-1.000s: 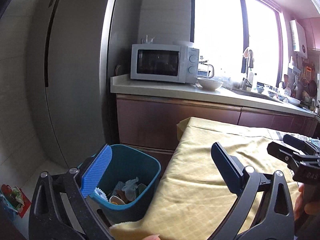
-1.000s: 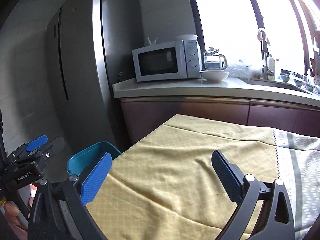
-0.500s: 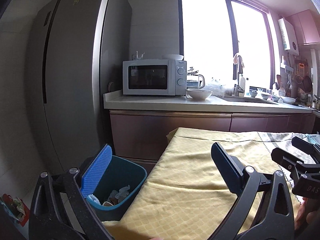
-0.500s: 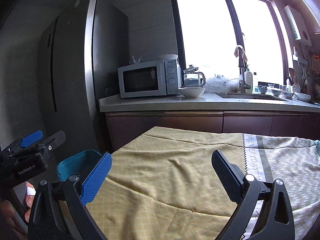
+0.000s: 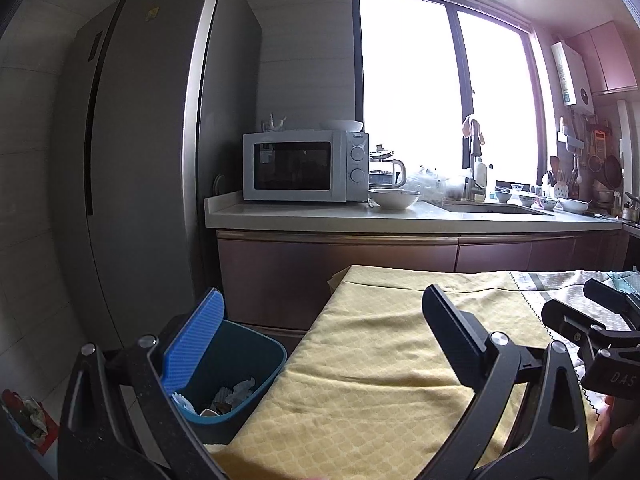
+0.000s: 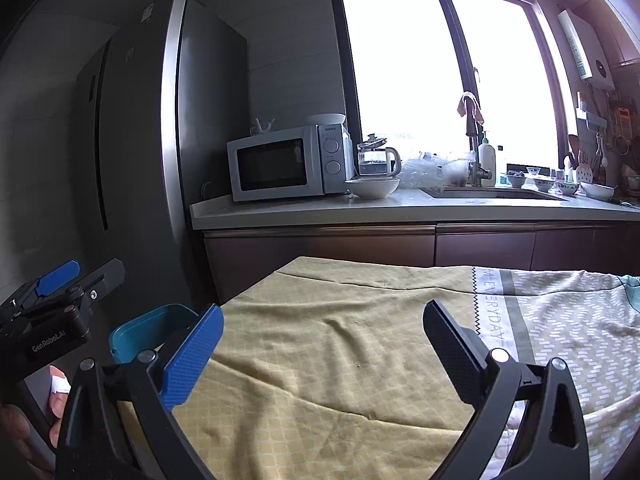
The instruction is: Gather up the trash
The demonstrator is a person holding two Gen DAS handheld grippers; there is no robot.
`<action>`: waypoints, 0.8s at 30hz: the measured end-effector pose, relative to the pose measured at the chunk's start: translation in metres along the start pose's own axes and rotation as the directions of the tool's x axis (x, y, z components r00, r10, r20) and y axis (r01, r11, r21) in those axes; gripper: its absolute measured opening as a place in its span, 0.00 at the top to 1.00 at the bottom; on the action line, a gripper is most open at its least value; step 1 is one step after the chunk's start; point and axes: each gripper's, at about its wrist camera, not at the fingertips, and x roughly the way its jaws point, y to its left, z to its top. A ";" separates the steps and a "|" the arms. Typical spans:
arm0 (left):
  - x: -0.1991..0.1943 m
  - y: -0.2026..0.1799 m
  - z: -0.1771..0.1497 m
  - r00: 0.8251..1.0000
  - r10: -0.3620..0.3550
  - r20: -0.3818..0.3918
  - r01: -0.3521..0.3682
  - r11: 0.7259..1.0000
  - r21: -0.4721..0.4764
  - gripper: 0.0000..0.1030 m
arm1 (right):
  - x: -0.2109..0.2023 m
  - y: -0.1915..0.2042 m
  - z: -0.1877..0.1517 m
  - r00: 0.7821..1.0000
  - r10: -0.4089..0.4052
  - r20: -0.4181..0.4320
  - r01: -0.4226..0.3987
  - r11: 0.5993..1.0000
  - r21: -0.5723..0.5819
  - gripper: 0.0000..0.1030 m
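1. My left gripper [image 5: 324, 344] was held level, jaws spread wide, nothing between them.
2. My right gripper [image 6: 324, 348] was likewise level, jaws wide apart, empty.

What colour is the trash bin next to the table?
The trash bin is teal blue, with crumpled scraps inside. It shows best in the left wrist view.

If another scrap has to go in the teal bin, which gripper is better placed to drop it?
Probably left. The left gripper is open and empty, with the teal bin just below its left finger, its trash visible inside. The right gripper sits over the yellow tablecloth, only the bin's rim showing at its left.
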 end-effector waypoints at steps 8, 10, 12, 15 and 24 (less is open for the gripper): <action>0.000 0.000 0.000 1.000 0.008 0.009 -0.008 1.000 -0.001 0.05 | -0.001 -0.002 0.001 1.000 -0.005 0.008 0.005 1.000 0.003 0.06; 0.000 0.000 0.000 1.000 0.006 0.010 -0.006 1.000 -0.001 0.05 | -0.001 -0.003 0.001 1.000 -0.008 0.009 0.008 1.000 0.005 0.06; 0.000 -0.001 0.000 1.000 0.008 0.013 -0.008 1.000 0.002 0.05 | -0.002 -0.004 0.001 1.000 -0.011 0.013 0.010 1.000 0.011 0.06; 0.001 -0.002 0.000 1.000 0.008 0.013 -0.008 1.000 0.008 0.05 | -0.003 -0.005 0.001 1.000 -0.012 0.019 0.012 1.000 0.016 0.06; 0.002 -0.002 -0.001 1.000 0.003 0.007 -0.003 1.000 0.006 0.05 | -0.004 -0.006 0.001 1.000 -0.014 0.023 0.014 1.000 0.017 0.06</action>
